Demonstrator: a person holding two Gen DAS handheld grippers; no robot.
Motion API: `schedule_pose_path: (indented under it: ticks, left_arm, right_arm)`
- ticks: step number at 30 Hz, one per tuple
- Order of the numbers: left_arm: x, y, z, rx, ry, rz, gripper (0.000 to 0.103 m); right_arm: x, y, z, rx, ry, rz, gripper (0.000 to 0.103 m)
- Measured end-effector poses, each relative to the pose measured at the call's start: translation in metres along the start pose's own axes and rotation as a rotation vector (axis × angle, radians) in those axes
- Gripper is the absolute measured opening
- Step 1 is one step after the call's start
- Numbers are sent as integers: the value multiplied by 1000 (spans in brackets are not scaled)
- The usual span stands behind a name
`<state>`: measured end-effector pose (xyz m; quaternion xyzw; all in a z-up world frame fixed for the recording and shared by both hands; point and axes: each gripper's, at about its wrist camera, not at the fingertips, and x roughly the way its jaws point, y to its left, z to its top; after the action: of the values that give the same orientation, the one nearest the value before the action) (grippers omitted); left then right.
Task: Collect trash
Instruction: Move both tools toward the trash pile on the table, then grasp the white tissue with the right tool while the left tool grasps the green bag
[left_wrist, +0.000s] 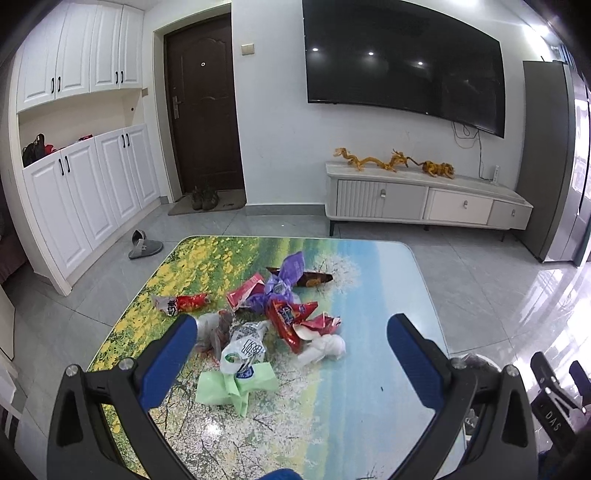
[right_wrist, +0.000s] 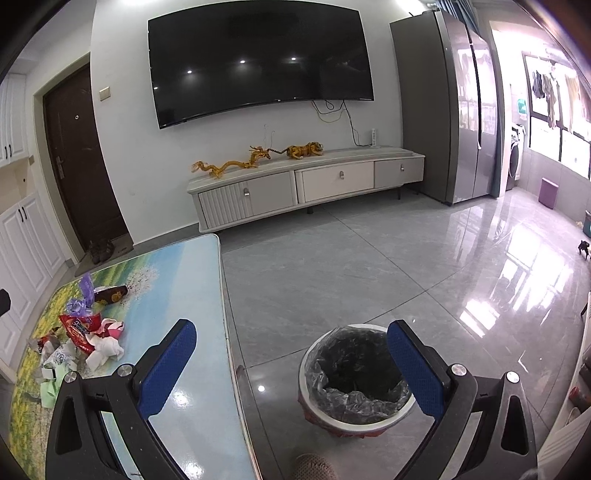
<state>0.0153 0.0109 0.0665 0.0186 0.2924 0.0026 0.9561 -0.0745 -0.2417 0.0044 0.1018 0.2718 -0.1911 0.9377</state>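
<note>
Blue-padded fingers stand wide apart on both tools, with nothing held between them. From the left wrist view, the left gripper (left_wrist: 291, 332) hovers over a table (left_wrist: 369, 387) whose top is printed with yellow flowers, white blossom and pale blue sky, and the pile of trash (left_wrist: 266, 317) lies just ahead, between the pads and up toward 12 o'clock. Nearest the camera is a pale green wrapper (left_wrist: 236, 384) touching a white printed plastic bag (left_wrist: 243, 349); at 1 o'clock from it sits a crumpled white tissue (left_wrist: 325, 349), and beyond that lie red snack packets (left_wrist: 291, 317), a purple wrapper (left_wrist: 284, 277) and a dark brown packet (left_wrist: 314, 278) at the far side. A separate red wrapper (left_wrist: 184, 303) lies at about 10 o'clock of the pile, slightly apart from it. From the right wrist view, the right gripper (right_wrist: 291, 338) is over the table's right edge and the floor (right_wrist: 369, 258): its left pad is above the tabletop, its right pad in front of a round waste bin (right_wrist: 354, 373) lined with a dark plastic bag, which stands on the grey tiles just beside the table. In that view the trash sits at 9 o'clock, well apart from the bin. Past the table, a long television cabinet (right_wrist: 306, 181) stands against the wall at 12 o'clock with a dark television (right_wrist: 258, 62) mounted above it.
</note>
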Motion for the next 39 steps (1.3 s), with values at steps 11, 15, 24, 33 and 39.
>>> schedule_pose_path:
  ticks: [11, 15, 24, 33, 39]
  left_arm:
    - [31, 4, -8, -5, 57, -14, 103]
    - [43, 8, -11, -3, 102, -41, 103]
    - [56, -9, -28, 105, 164, -146, 103]
    - [68, 42, -49, 127, 140, -161, 103]
    - [93, 115, -73, 31, 246, -170, 103]
  right_arm:
    - [20, 3, 14, -10, 25, -17, 103]
    - [23, 1, 23, 8, 6, -18, 103]
    - [34, 30, 27, -71, 3, 51, 103]
    - [49, 62, 21, -149, 77, 180, 103]
    - [66, 93, 9, -184, 145, 300, 103]
